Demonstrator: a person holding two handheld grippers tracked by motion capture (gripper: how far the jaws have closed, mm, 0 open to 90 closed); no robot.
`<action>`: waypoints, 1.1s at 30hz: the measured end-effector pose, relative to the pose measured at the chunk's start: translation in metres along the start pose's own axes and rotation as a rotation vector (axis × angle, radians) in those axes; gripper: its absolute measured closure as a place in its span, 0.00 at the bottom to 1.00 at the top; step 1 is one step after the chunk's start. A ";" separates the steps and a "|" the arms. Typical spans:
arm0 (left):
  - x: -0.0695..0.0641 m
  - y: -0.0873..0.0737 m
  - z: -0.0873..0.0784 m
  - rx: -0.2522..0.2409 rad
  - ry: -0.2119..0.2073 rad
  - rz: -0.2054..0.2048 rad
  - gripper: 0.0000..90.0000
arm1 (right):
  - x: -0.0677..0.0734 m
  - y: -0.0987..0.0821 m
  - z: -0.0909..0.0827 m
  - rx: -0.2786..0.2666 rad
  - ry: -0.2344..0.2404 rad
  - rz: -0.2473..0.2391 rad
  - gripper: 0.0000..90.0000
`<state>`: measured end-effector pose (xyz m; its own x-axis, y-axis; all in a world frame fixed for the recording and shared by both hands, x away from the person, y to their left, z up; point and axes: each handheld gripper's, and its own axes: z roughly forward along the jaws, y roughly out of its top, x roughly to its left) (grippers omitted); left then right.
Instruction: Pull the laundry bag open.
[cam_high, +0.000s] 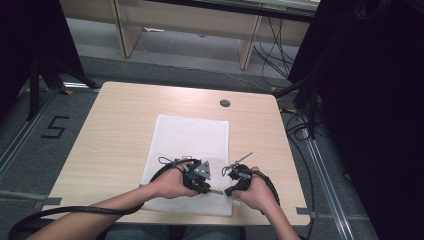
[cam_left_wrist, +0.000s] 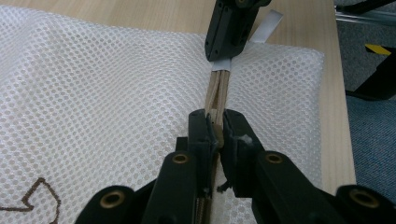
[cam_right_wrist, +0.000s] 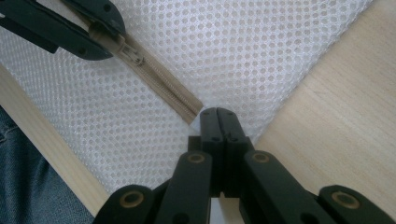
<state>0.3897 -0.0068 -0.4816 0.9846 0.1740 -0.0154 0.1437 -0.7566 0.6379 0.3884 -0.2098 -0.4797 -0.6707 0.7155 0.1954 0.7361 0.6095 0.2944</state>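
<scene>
1. Left gripper (cam_left_wrist: 215, 133), nearest the lens, clamped on the zipper pull (cam_left_wrist: 215, 122) to draw it along.
2. Right gripper (cam_right_wrist: 218, 114) pinching the mesh bag (cam_high: 192, 135) at the zipper's (cam_right_wrist: 161, 84) end, anchoring it.
3. Bag lying flat on the table (cam_high: 115, 130), near the front edge.

Even, soft light falls from overhead on the pale table (cam_high: 120, 130), leaving only faint shadows. Black curtains (cam_high: 370, 100) at three and nine o'clock swallow all detail. The high view is grainy and soft. Both gripper views are sharp mid-frame, blurring at six o'clock.
</scene>
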 end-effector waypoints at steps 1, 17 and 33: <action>0.000 -0.001 0.000 -0.010 -0.007 -0.011 0.91 | 0.001 0.000 0.000 0.005 0.002 0.011 1.00; 0.000 -0.007 -0.001 -0.022 -0.013 -0.046 0.91 | 0.002 0.001 0.000 0.006 -0.007 0.012 1.00; 0.003 -0.012 -0.007 -0.012 -0.006 -0.047 0.91 | 0.002 0.001 0.000 0.006 -0.008 0.020 1.00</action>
<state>0.3903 0.0072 -0.4835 0.9774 0.2052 -0.0501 0.1884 -0.7401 0.6455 0.3877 -0.2080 -0.4791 -0.6551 0.7303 0.1939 0.7500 0.5972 0.2845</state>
